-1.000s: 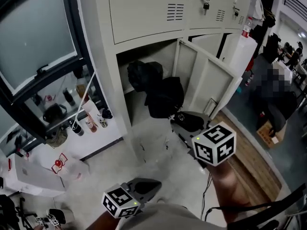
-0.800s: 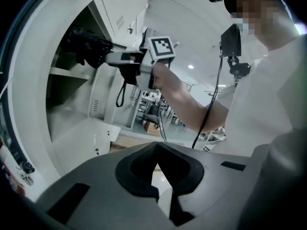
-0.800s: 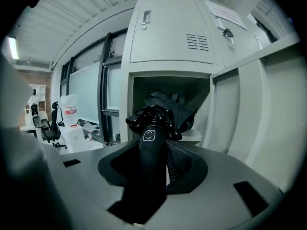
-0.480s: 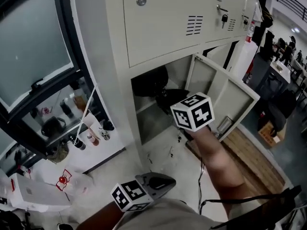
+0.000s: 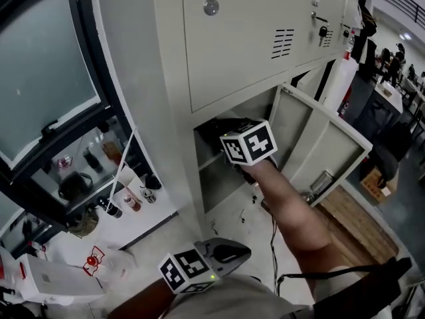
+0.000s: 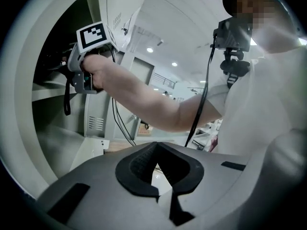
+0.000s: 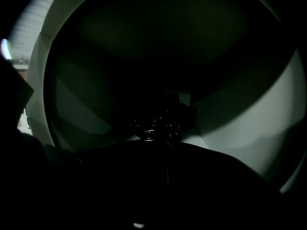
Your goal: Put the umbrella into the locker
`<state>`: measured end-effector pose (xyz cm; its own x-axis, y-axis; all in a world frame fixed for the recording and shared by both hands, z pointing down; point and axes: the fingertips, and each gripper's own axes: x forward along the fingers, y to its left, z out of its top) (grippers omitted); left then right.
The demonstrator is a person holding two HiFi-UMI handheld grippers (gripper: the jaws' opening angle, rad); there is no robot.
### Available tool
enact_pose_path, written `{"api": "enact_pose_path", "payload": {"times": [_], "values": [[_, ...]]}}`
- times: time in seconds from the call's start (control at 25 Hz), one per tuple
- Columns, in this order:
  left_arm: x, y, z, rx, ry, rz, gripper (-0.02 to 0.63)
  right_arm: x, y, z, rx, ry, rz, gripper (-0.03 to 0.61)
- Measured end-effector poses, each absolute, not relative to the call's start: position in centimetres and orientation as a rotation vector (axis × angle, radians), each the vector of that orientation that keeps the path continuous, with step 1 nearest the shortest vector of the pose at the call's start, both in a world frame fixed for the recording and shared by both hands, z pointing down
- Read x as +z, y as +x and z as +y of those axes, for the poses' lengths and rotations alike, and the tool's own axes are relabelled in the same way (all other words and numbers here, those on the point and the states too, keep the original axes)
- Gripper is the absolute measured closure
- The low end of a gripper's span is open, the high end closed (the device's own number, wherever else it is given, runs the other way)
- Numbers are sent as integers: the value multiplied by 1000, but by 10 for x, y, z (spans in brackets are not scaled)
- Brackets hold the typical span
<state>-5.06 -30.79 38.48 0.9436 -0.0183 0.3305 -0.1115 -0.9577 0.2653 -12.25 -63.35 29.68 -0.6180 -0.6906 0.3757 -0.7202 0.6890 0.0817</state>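
The grey locker (image 5: 265, 38) has its lower door (image 5: 319, 145) swung open to the right. My right gripper reaches into that compartment, and its marker cube (image 5: 249, 141) sits at the opening. The black folded umbrella (image 5: 216, 126) lies just ahead of the cube inside the locker, with the gripper shut on it. In the right gripper view the compartment is dark. There the umbrella (image 7: 156, 123) shows as a glossy black bundle over the jaws, against the pale locker walls (image 7: 249, 123). My left gripper (image 5: 236, 250) hangs low near my body, shut (image 6: 157, 171) and holding nothing.
A shelf (image 5: 209, 161) crosses the compartment. Left of the locker a window ledge holds bottles (image 5: 126, 201), and a white box (image 5: 53, 278) lies below it. A cable (image 5: 272, 231) trails over the floor. A red-capped extinguisher (image 5: 340, 72) stands beyond the door.
My right gripper has carried the umbrella from in front of the locker forward into the lower compartment. The left gripper has drifted a little right and upward.
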Motion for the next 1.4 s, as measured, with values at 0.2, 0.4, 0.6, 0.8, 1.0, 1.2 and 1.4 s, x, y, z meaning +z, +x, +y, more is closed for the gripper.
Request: {"api": "enact_pose_path", "payload": {"times": [0.2, 0.4, 0.6, 0.8, 1.0, 1.2, 1.4], "values": [[388, -57, -318, 489, 2813, -92, 604, 308, -135, -654, 116, 1093, -2481, 426], [387, -61, -327, 485, 2821, -95, 604, 319, -139, -664, 117, 1089, -2399, 426], [390, -58, -329, 478, 2813, -80, 604, 325, -154, -658, 93, 1016, -2360, 425], [390, -57, -330, 465, 2802, -90, 604, 326, -156, -657, 116, 988, -2361, 425], [391, -53, -324, 458, 2797, -103, 604, 325, -149, -658, 127, 1017, -2364, 425], [388, -47, -315, 455, 2795, -113, 604, 318, -135, -654, 138, 1048, -2395, 399], [385, -34, -301, 444, 2795, -131, 604, 310, -121, -631, 146, 1045, -2450, 394]]}}
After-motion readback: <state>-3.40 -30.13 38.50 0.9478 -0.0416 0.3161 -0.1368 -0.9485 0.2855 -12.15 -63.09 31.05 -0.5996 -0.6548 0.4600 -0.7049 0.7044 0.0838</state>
